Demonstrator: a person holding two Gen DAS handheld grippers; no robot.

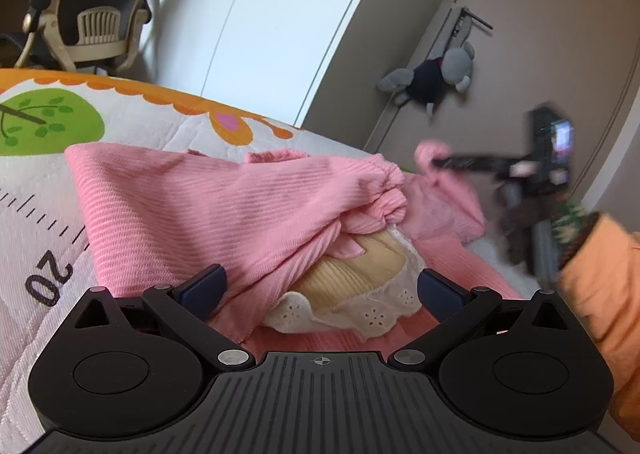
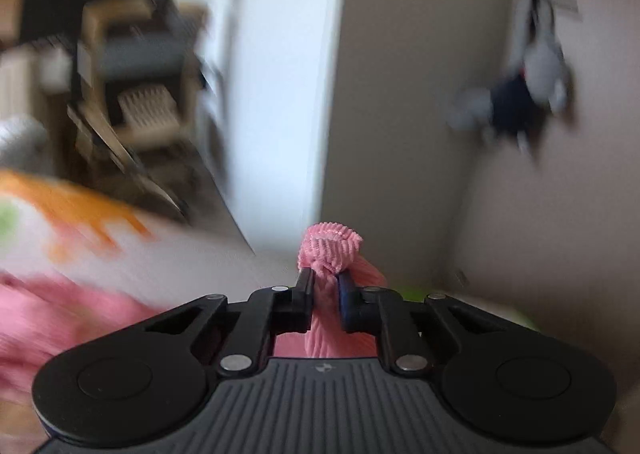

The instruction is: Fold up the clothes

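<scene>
Left wrist view: low, close over the pink garment [image 1: 224, 205], looking forward past the left gripper [image 1: 320, 290] across the bed toward the wall; picture tilted. The right gripper [image 1: 436, 162] shows ahead and to the right.

Right wrist view: higher, facing the wall corner, much motion blur; pink cloth right at the fingertips.

Shared: grey stuffed toy [image 1: 434, 77] [image 2: 520, 101] ahead-right, office chair [image 1: 84, 13] [image 2: 136, 85] ahead-left, patterned bed cover [image 1: 132, 109] [image 2: 72, 209].

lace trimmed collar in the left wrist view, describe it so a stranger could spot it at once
Start at the printed quilt and find the pink ribbed garment heaped on it. The collar peeks from its near edge: cream ribbed cloth edged in white eyelet lace, the only non-pink fabric there.
</scene>
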